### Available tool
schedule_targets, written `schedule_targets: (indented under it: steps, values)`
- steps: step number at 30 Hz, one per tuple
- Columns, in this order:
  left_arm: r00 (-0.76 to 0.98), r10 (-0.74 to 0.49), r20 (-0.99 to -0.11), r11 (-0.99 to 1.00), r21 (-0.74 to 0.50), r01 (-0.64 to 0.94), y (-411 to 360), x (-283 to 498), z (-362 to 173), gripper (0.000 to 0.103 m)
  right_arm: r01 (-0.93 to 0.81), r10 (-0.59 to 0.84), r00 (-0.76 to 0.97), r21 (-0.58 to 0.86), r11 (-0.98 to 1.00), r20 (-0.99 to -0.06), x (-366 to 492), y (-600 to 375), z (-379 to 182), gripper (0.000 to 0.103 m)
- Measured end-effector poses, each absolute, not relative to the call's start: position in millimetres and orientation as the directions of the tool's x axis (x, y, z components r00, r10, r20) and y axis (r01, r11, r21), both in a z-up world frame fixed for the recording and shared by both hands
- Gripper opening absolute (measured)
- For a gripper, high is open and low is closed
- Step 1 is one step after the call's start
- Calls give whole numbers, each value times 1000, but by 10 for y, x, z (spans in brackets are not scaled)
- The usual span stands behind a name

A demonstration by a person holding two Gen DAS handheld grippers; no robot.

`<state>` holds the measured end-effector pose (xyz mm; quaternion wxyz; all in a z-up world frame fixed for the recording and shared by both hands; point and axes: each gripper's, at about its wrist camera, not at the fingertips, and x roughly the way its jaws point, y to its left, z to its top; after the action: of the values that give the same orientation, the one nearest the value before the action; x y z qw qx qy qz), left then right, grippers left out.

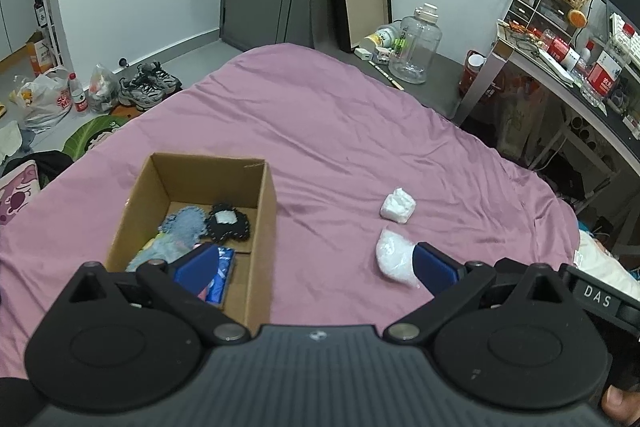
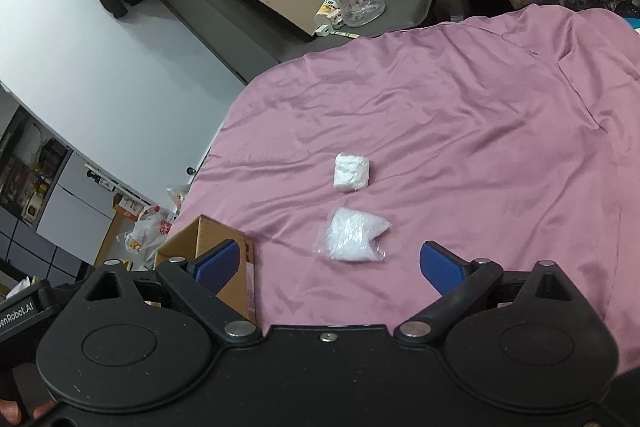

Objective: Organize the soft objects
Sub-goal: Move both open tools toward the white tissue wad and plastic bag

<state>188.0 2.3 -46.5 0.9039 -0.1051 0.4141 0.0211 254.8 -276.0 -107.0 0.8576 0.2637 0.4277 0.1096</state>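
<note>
Left gripper spread wide, nothing between the pads, hovering with one finger over the cardboard box and the other finger just in front of the crinkly white bag. Right gripper likewise wide apart and empty, the crinkly white bag lying just ahead of the gap, slightly toward the left finger; white folded wad farther ahead on the pink bedsheet, apart from the bag. Already in the box: blue fuzzy cloth, black knitted piece, a blue packet.

Likely trouble: slick plastic slipping out of a shallow pinch; loose sheet bunching into the grasp if pressed too deep; both grippers crowding the same bag; box corner nudged by the right gripper's left finger when swinging over.
</note>
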Motion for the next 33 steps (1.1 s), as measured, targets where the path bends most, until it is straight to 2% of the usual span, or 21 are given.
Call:
schedule_targets:
  steps: [6, 9, 11, 18, 21, 26, 33]
  values:
    - [650, -70, -757, 975, -190, -115, -147, 2062, -596, 100, -5, 446, 638, 575, 818, -628, 2727, -2852, -1169, 93]
    - [644, -77, -761, 972, -200, -120, -224, 2151, -707, 98, 15, 448, 631, 587, 810, -634, 2839, -2915, -1297, 87]
    - [633, -83, -770, 972, -203, -120, -284, 2219, -791, 93, 26, 461, 619, 603, 797, -636, 2917, -2959, -1391, 82]
    - [589, -112, -800, 965, -228, -127, -483, 2459, -1124, 83, 23, 513, 571, 637, 771, -641, 3214, -2971, -1711, 80]
    - [572, -121, -811, 957, -249, -151, -562, 2571, -1283, 81, 19, 512, 545, 621, 784, -664, 3348, -2937, -1849, 75]
    - [542, -130, -830, 940, -278, -199, -631, 2741, -1513, 70, 25, 527, 510, 624, 781, -680, 3512, -2937, -2040, 73]
    - [523, -129, -843, 913, -307, -270, -682, 2935, -1788, 69, 36, 553, 475, 643, 765, -685, 3726, -2949, -2248, 70]
